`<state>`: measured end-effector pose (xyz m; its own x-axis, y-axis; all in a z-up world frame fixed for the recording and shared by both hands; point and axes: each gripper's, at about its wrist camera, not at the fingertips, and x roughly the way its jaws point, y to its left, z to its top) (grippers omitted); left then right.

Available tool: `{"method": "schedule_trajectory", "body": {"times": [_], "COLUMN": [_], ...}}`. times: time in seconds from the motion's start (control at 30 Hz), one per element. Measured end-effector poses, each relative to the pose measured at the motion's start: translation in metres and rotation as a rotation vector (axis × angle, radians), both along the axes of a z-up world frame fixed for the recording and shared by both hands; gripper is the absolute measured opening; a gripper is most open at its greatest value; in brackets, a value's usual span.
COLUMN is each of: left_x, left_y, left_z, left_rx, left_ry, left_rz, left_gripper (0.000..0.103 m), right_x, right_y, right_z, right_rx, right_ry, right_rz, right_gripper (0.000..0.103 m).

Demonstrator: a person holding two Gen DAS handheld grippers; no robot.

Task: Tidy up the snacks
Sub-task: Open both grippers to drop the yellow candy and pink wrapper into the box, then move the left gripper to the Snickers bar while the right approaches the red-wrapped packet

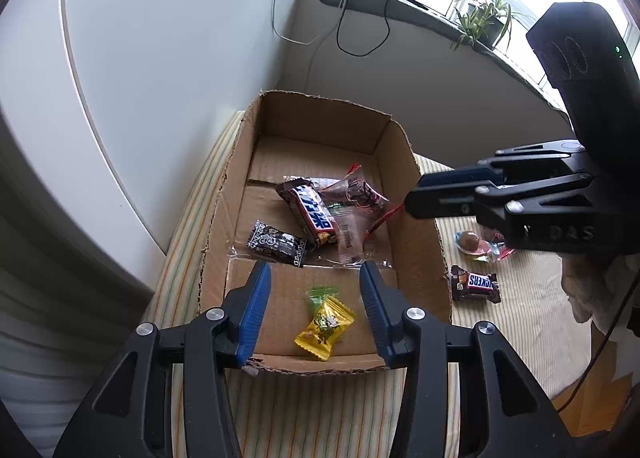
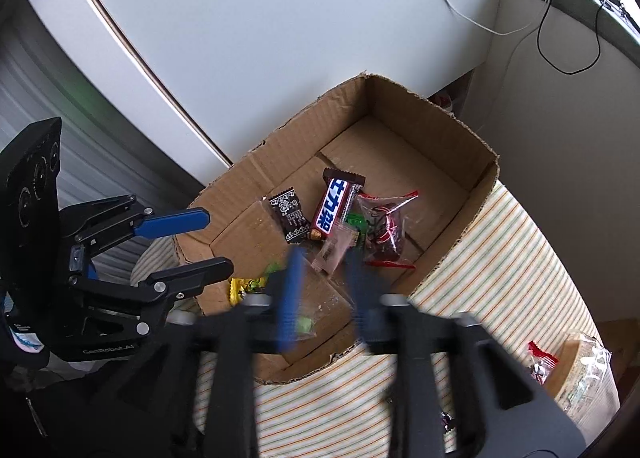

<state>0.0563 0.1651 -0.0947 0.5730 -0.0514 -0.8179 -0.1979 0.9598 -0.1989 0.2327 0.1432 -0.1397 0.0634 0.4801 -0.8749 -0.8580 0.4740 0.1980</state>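
the left gripper (image 1: 316, 278) hangs over the near end of the cardboard box (image 1: 416, 218), its blue-padded fingers (image 1: 256, 310) spread apart with nothing pinched between them; a yellow candy (image 1: 325, 328) with a green twist lies on the box floor directly below the gap, clear of both pads; the right gripper (image 2: 322, 262) is blurred in its own view, also tilted down over the near part of the box, fingers parted and holding nothing, with a small clear wrapper showing green (image 2: 305, 325) lying on the cardboard below them; further in, a dark brown chocolate bar with blue lettering (image 1: 308, 212) rests against a clear bag with red edges (image 1: 362, 194), a pale pink sachet (image 1: 349, 236) lies beside them, and a black patterned packet (image 1: 276, 244) sits to the left of the bar; the box stands on a striped cloth (image 1: 520, 318); outside the box on that cloth lie a mini snickers (image 1: 475, 282) just beside the right wall and a round sweet in colourful wrap (image 1: 474, 244) further back, partly hidden by the right gripper; a windowsill with plants (image 1: 484, 18) and cables runs behind.
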Motion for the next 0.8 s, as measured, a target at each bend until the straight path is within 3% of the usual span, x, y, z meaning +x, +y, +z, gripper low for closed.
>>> {"method": "schedule_trajectory", "body": {"times": [0.07, 0.4, 0.8], "left_x": [-0.001, -0.001, 0.006], "left_y": [0.001, -0.004, -0.04], "left_z": [0.0, 0.004, 0.011], "left_rx": [-0.005, 0.001, -0.012], "left_ry": [0.0, -0.009, -0.027], "left_rz": [0.003, -0.004, -0.076], "left_gripper": [0.045, 0.045, 0.045], "right_x": [0.0, 0.007, 0.027], "right_y": [-0.004, -0.025, -0.102], "right_z": [0.004, 0.01, 0.021], "right_rx": [0.025, 0.026, 0.055], "right_ry": [-0.012, -0.029, -0.029], "right_rz": [-0.008, -0.054, -0.19], "right_gripper": [0.06, 0.061, 0.061]}}
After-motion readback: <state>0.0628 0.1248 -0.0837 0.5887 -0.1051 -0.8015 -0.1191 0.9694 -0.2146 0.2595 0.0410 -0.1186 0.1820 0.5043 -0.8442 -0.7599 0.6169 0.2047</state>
